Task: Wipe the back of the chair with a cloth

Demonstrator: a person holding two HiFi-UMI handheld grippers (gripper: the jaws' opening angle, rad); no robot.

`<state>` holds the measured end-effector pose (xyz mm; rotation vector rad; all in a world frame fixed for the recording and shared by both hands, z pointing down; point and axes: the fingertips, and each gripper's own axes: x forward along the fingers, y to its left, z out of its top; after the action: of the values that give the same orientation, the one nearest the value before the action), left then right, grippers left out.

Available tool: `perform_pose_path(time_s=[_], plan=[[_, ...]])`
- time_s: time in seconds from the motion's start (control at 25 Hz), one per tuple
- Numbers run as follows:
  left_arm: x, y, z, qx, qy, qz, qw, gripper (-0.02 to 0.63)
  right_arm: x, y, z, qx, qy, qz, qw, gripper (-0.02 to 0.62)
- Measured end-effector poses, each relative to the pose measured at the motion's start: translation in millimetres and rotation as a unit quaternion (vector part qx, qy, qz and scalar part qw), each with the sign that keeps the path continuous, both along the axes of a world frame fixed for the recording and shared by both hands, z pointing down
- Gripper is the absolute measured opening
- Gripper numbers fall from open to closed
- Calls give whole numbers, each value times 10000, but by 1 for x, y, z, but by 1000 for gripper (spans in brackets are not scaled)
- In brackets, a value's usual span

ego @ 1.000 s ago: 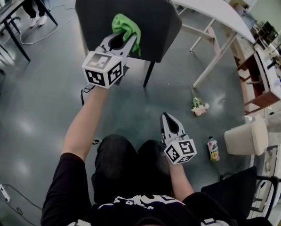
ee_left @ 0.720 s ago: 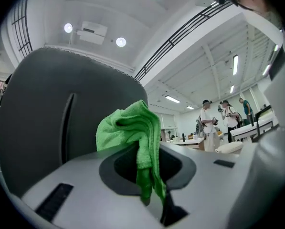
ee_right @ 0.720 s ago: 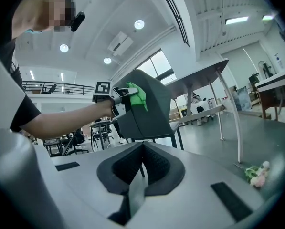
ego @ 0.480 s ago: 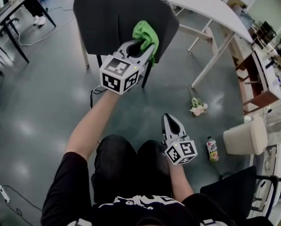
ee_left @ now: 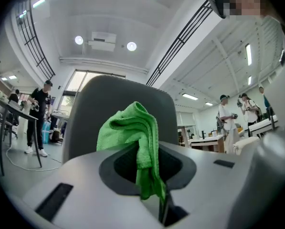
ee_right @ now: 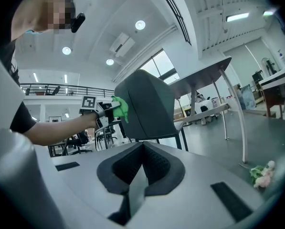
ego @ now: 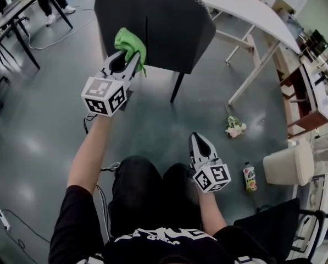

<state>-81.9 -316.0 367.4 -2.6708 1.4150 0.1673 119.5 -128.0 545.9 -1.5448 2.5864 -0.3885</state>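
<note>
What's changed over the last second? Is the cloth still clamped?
The left gripper swept the green cloth rightward across the chair back, then returned to its left part, still shut on the cloth. The right gripper stayed low by the lap, shut and empty. The flowers and bottle on the floor are unmoved.

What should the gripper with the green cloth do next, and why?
Probably slide the green cloth to the right across the chair back. The left hand-held gripper is shut on the cloth, which sits at the back's left side, so most of the dark surface lies to its right.
</note>
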Motion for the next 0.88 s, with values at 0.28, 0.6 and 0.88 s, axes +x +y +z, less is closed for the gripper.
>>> perform_pose_path(time_s=[0.28,0.6,0.88], plan=[[-96,-3,27,-248,-328,-775,9961,69,5,5,1,-32,41,-2,10000,-3],[-128,-28,41,-322,-561,-1204,9906,69,-5,5,3,-53,66,-105,9999,-3],[-119,-53,47,-432,-409,-1185,9912,69,-2,6,6,-66,67,-30,10000,-3]])
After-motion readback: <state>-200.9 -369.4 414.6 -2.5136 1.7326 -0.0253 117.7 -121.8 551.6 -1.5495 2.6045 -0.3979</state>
